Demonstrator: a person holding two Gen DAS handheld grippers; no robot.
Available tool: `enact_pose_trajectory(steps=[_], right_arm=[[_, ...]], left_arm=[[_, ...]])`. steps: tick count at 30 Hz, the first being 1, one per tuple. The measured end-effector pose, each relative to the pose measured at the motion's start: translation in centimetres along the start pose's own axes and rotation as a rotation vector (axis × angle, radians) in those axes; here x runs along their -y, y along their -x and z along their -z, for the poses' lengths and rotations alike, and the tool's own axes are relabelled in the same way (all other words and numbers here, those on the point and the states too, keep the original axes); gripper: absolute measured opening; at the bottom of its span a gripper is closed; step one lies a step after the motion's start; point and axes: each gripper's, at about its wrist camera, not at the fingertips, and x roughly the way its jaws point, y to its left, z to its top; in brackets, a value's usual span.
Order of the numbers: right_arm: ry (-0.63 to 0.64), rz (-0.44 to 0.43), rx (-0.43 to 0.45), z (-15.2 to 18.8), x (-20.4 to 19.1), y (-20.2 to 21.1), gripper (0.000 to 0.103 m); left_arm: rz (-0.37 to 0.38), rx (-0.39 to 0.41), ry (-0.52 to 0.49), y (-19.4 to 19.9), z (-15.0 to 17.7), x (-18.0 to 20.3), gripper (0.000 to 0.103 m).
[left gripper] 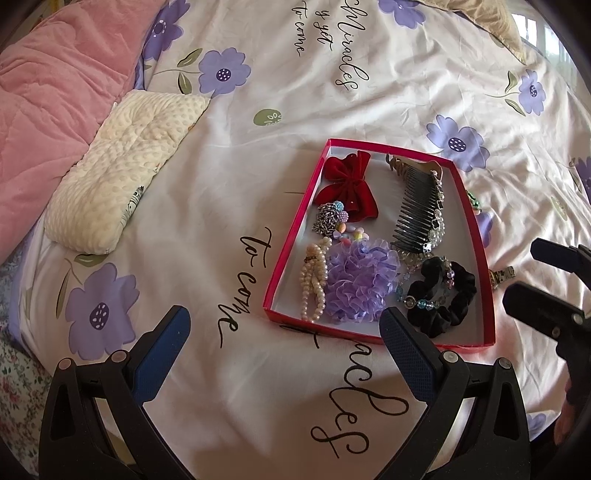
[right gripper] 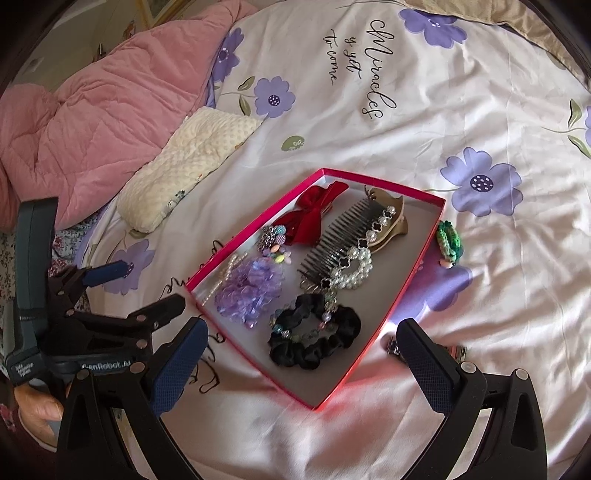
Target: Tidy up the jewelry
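Note:
A shallow red box (left gripper: 476, 236) (right gripper: 255, 229) lies on the bed. It holds a red velvet bow (left gripper: 347, 186) (right gripper: 314, 216), a dark comb with stones (left gripper: 415, 210) (right gripper: 340, 236), a purple ruffled scrunchie (left gripper: 360, 282) (right gripper: 249, 290), a black scrunchie (left gripper: 443, 295) (right gripper: 314, 341), a pearl bracelet (left gripper: 314, 282) and beaded pieces. A green knitted piece (right gripper: 448, 242) and a metal clip (left gripper: 502, 275) (right gripper: 393, 347) lie outside the box on the right. My left gripper (left gripper: 286, 328) is open and empty, just short of the box's near edge. My right gripper (right gripper: 303, 336) is open and empty, over the box's near corner.
The bed has a white sheet (left gripper: 332, 74) (right gripper: 480, 92) with purple flowers and black script. A cream dotted pillow (left gripper: 122, 177) (right gripper: 192, 162) and a pink quilt (left gripper: 48, 92) (right gripper: 92, 114) lie at the left. A beige pillow (left gripper: 487, 18) is at the far right.

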Motion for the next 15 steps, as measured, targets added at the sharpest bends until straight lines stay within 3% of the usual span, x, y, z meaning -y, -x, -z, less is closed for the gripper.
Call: enact_pose_trajectory(steps=[15], right_arm=[[-0.005, -0.003, -0.005, -0.2, 0.47, -0.45, 0.103]], left_arm=[[0.005, -0.001, -0.002, -0.26, -0.68, 0.71, 0.103]])
